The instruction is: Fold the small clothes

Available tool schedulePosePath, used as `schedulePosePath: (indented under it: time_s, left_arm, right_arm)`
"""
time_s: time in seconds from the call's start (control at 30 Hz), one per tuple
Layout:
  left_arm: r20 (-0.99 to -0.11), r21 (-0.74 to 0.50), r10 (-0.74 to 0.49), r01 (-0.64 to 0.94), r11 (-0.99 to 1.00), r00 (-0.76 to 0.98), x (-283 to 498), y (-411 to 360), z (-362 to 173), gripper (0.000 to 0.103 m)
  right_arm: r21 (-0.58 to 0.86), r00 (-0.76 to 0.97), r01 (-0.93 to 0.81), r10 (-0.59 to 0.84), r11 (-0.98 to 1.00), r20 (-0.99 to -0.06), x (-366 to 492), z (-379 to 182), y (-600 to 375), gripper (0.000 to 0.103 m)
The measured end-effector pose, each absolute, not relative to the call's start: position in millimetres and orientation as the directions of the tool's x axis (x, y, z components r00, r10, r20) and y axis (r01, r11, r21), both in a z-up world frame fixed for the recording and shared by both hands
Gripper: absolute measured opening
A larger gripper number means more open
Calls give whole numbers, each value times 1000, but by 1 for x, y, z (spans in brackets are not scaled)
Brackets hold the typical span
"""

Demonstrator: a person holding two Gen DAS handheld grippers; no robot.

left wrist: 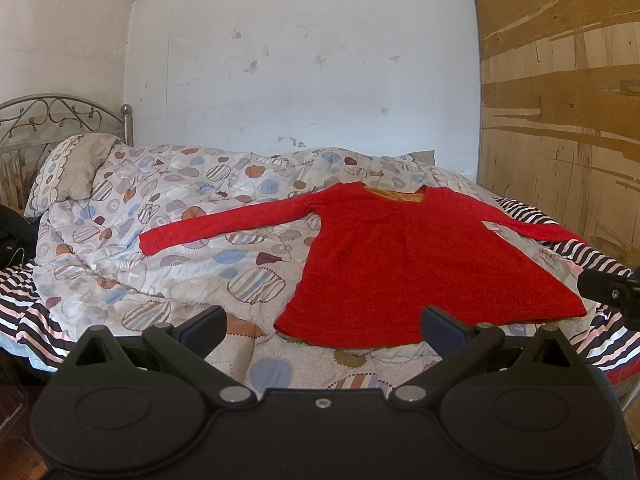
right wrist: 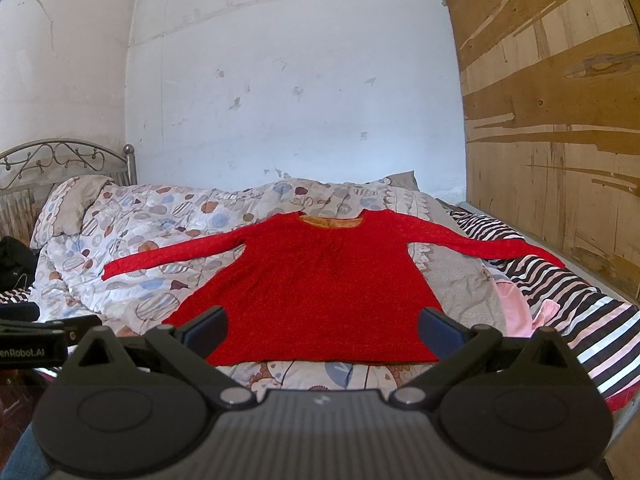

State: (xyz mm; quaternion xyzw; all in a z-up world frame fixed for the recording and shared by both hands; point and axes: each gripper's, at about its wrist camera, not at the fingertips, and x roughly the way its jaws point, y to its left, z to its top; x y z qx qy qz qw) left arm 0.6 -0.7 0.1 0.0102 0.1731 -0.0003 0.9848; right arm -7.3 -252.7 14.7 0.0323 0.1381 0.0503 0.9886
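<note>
A red long-sleeved top (left wrist: 416, 256) lies flat on the bed, neck toward the far wall, both sleeves spread out to the sides. It also shows in the right wrist view (right wrist: 320, 280). My left gripper (left wrist: 323, 326) is open and empty, held before the hem's left corner. My right gripper (right wrist: 323, 326) is open and empty, held just before the middle of the hem. The right gripper's body shows at the right edge of the left wrist view (left wrist: 612, 292), and the left gripper's body at the left edge of the right wrist view (right wrist: 36, 340).
The bed carries a patterned quilt (left wrist: 180, 232) and a striped sheet (right wrist: 560, 304). A pillow (left wrist: 76, 172) and metal headboard (left wrist: 60, 116) are at the left. A wooden panel (right wrist: 560, 120) stands on the right. A pink cloth (right wrist: 516, 304) lies right of the top.
</note>
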Motion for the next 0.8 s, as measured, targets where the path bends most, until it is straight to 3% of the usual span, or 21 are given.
schedulePosePath:
  time_s: [0.8]
  left_arm:
    - [-342, 22, 4, 4, 1000, 940, 1, -1, 0, 102]
  right_arm:
    - [78, 957, -90, 108, 993, -269, -6, 16, -257, 103]
